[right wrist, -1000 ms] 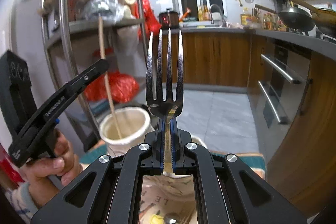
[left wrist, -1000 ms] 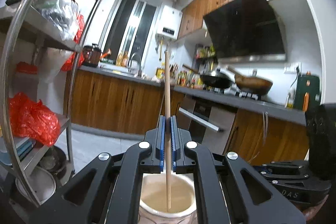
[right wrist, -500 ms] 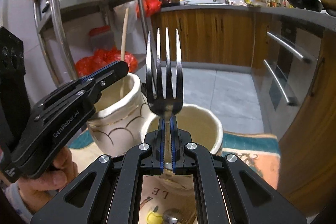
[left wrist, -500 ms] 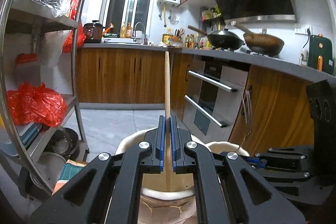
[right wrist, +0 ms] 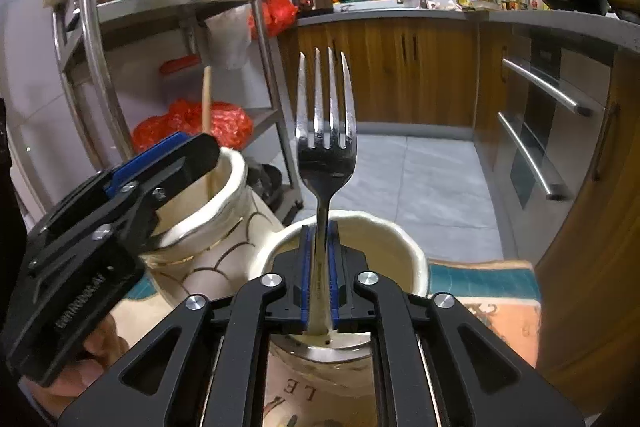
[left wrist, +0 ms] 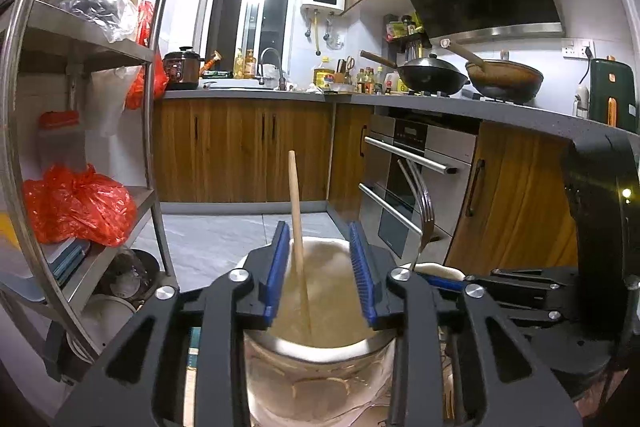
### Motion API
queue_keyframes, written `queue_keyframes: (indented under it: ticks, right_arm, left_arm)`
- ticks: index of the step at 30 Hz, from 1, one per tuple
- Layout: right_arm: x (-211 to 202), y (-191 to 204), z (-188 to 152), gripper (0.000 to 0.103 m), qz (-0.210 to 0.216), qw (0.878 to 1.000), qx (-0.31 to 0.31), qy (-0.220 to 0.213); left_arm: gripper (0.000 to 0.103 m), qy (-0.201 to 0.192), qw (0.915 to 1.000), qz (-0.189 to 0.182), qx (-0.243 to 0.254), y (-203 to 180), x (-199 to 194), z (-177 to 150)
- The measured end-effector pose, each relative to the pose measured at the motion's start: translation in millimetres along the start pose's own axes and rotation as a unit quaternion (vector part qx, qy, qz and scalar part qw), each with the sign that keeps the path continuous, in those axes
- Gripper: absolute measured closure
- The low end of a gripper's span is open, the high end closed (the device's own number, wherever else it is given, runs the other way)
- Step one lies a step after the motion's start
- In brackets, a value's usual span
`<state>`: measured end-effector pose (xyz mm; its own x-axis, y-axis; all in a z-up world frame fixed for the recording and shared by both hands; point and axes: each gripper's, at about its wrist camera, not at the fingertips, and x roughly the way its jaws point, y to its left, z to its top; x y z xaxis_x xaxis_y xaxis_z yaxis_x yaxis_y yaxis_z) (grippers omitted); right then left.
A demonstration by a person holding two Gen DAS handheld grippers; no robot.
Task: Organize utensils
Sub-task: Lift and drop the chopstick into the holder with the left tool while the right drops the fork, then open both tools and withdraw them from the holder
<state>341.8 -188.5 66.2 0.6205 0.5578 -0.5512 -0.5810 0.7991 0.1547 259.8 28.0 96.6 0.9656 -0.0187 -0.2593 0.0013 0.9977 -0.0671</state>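
We note left gripper (left wrist: 324, 267) jaws just opened wide; wooden chopstick (left wrist: 297, 223) released, leaning at 11 o'clock in ceramic jar (right wrist: 208, 227). Right gripper (right wrist: 319, 275) jaws just eased narrowly; fork (right wrist: 325, 131) stands between, over second jar (right wrist: 400, 247). Chopstick stowed; fork drop pending.

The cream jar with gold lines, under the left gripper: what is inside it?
A wooden stick stands in the cream jar, leaning between the open left gripper pads. The jar's bottom and the stick's lower end are hidden.
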Motion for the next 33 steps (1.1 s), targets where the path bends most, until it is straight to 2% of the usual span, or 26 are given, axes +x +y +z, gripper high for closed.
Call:
queue_keyframes:
  ticks: [1, 2, 3, 6, 11, 17, 24, 29, 33]
  right_arm:
    - [-3, -1, 0, 0.076, -0.003, 1.0, 0.002, -0.002]
    - [-4, -2, 1, 0.072, -0.003, 1.0, 0.003, -0.005]
    - [-6, -2, 1, 0.071, -0.001, 1.0, 0.004, -0.008]
    - [-14, -6, 0, 0.069, 0.002, 1.0, 0.009, -0.013]
    - [-28, -11, -3, 0.053, 0.007, 0.999, 0.018, -0.027]
    - [-45, -13, -10, 0.053, 0.009, 0.999, 0.027, -0.044]
    - [-65, -13, -17, 0.052, 0.011, 0.998, 0.029, -0.054]
    - [-78, -19, -28, 0.052, -0.009, 0.998, 0.027, -0.06]
    - [-82, -27, -38, 0.052, -0.023, 0.998, 0.031, -0.051]
  left_arm:
    - [0.054, -0.003, 1.0, 0.001, -0.003, 1, -2, 1]
    - [0.045, -0.011, 0.9999, 0.003, -0.008, 5, -6, 1]
    - [0.04, -0.017, 0.9998, 0.003, -0.012, 7, -10, 2]
    - [0.033, -0.029, 0.9993, 0.003, -0.022, 15, -22, 4]
    - [0.027, -0.035, 0.9989, 0.006, -0.031, 25, -41, 3]
    - [0.021, -0.019, 0.9991, -0.008, -0.037, 32, -51, -3]
    - [0.02, 0.003, 0.9995, -0.003, -0.032, 41, -64, -18]
    - [0.02, 0.038, 0.9983, -0.01, -0.042, 47, -69, -32]
    - [0.018, 0.045, 0.9986, -0.006, -0.029, 45, -72, -38]
